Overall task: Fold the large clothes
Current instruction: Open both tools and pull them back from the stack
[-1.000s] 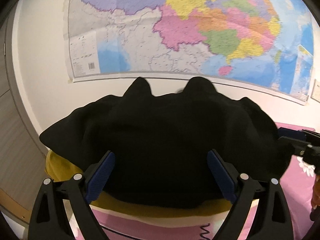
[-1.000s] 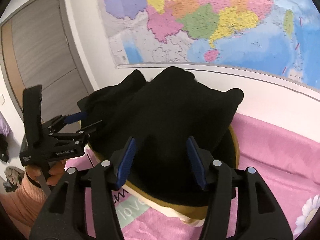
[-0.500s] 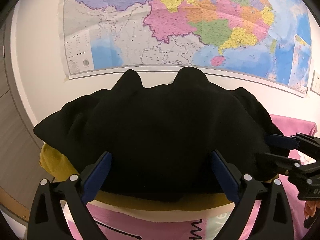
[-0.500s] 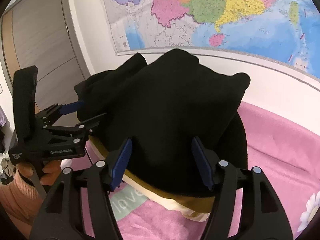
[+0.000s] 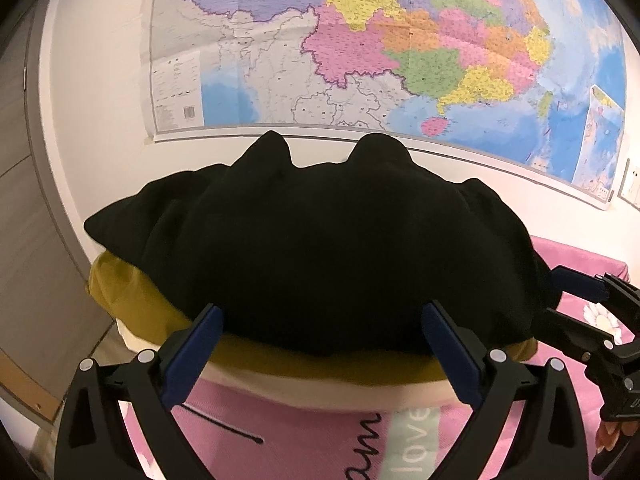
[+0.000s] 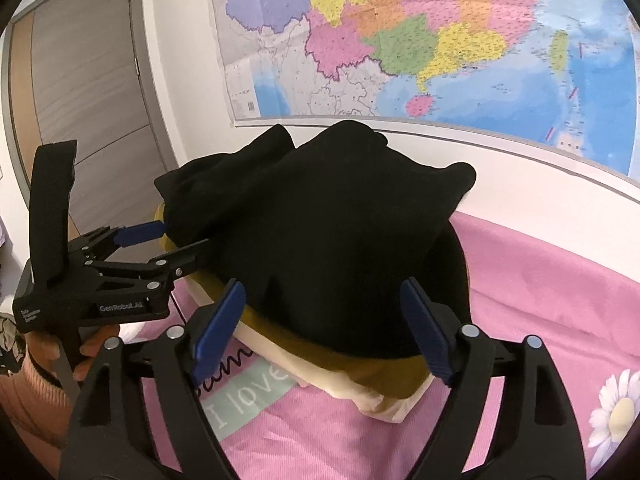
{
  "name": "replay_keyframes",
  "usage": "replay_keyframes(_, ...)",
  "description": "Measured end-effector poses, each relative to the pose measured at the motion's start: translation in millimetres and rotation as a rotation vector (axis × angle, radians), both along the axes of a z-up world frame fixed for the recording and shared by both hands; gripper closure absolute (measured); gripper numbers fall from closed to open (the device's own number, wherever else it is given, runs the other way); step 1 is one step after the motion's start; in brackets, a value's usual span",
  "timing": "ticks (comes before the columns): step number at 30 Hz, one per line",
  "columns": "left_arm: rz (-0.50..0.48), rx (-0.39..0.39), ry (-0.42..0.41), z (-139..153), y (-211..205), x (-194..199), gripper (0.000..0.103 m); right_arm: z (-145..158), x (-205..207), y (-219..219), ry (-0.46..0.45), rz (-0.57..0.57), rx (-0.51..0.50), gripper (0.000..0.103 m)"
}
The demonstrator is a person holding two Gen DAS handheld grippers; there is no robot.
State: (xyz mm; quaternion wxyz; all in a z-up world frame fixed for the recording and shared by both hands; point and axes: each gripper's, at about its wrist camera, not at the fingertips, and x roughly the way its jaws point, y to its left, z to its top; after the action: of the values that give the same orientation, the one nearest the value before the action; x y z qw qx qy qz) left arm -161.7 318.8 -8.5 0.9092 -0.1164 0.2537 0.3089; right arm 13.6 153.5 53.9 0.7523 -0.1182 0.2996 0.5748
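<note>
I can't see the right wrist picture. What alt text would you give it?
A folded black garment lies on a stack of yellow and cream clothes on a pink bedspread. The open right gripper faces it, the left gripper comes in from the left, and a wall map hangs behind.

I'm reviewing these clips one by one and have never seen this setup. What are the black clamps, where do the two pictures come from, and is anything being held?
There is no robot here: a person holds a two-finger clamp in each hand, each with a camera looking along its fingers. One picture comes from the left gripper, the other from the right gripper. A folded black garment lies on a yellow garment, stacked on a pink bedsheet below a wall map. Both grippers are open, their jaws having just widened, holding nothing.
</note>
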Motion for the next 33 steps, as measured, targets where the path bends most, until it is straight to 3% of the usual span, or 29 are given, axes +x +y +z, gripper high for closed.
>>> replay_keyframes(2,0.007,-0.006,0.0,0,-5,-4,0.007,1,-3,-4,-0.022,-0.011,0.002,0.013)
replay_keyframes(11,0.04,-0.002,-0.023,9,-23,-22,0.007,1,-15,-20,-0.029,-0.014,0.024,0.006)
replay_keyframes(33,0.045,0.005,-0.026,1,-63,-43,0.007,-4,-45,-47,-0.03,-0.02,0.035,0.006)
